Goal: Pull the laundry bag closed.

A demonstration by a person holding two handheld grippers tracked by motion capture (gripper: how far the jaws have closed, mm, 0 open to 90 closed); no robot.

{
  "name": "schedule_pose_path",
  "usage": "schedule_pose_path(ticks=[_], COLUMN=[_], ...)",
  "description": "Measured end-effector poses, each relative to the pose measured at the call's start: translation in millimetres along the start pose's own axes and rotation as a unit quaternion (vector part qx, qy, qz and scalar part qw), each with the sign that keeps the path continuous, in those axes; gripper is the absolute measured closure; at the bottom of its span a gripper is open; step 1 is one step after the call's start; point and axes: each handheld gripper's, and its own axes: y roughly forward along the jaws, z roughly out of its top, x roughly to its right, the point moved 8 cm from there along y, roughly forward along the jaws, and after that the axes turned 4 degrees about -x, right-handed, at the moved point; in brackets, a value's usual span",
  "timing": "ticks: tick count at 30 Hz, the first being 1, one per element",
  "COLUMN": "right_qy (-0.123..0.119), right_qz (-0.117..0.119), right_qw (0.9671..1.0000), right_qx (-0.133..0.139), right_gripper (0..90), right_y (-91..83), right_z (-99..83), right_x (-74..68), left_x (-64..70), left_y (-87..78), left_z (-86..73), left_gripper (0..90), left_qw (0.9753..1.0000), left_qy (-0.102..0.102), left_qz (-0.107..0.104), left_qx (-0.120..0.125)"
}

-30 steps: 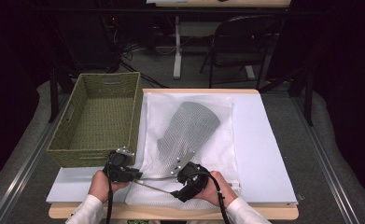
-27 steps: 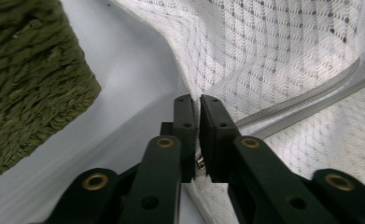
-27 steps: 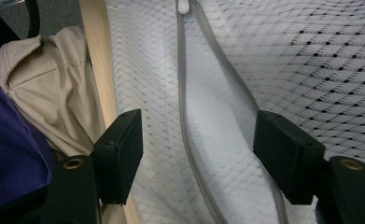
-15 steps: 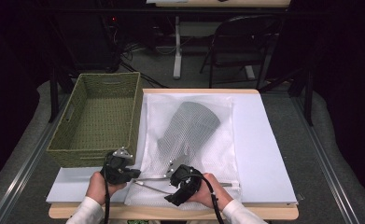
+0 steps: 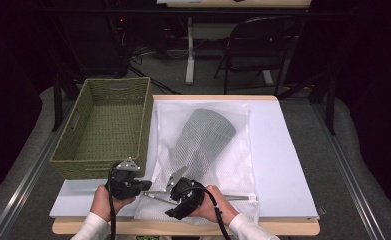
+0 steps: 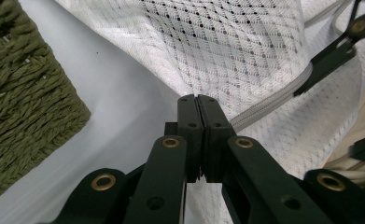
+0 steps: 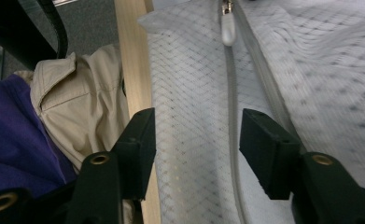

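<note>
Two grippers: left gripper [image 6: 196, 140] jaws clenched on mesh bag [image 6: 227, 51] beside basket [image 6: 26, 107]; right gripper [image 7: 196, 144] jaws released.

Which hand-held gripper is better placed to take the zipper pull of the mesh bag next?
The right hand-held gripper: its jaws stand open over the zipper line, with the zipper pull straight ahead. The left hand-held gripper is shut on the mesh bag at its corner, holding it.

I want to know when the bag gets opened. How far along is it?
Just starting, it seems. Done: the left gripper is pinched shut on the mesh bag at its corner. In hand: the right gripper is open over the zipper, short of the zipper pull. Probably left: grabbing the pull, unzipping, and taking out the grey garment.
</note>
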Motion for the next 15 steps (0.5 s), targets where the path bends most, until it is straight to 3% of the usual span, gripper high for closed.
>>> schedule_pose_path(ticks=[8, 15], right_qy=[-0.005, -0.002], right_qz=[-0.008, -0.009], right_qw=[0.9999, 0.9997], right_qx=[0.011, 0.021], right_gripper=[57.1, 62.7], right_y=[9.7, 15.9], right_z=[8.5, 16.5], right_x=[0.7, 2.5], left_x=[3.5, 7.3], left_y=[-3.2, -3.7], left_z=[1.7, 3.0], left_gripper=[89.1, 89.2], left_qw=[0.9999, 0.9999], left_qy=[-0.002, 0.01], left_qz=[-0.01, -0.011], left_qx=[0.01, 0.008])
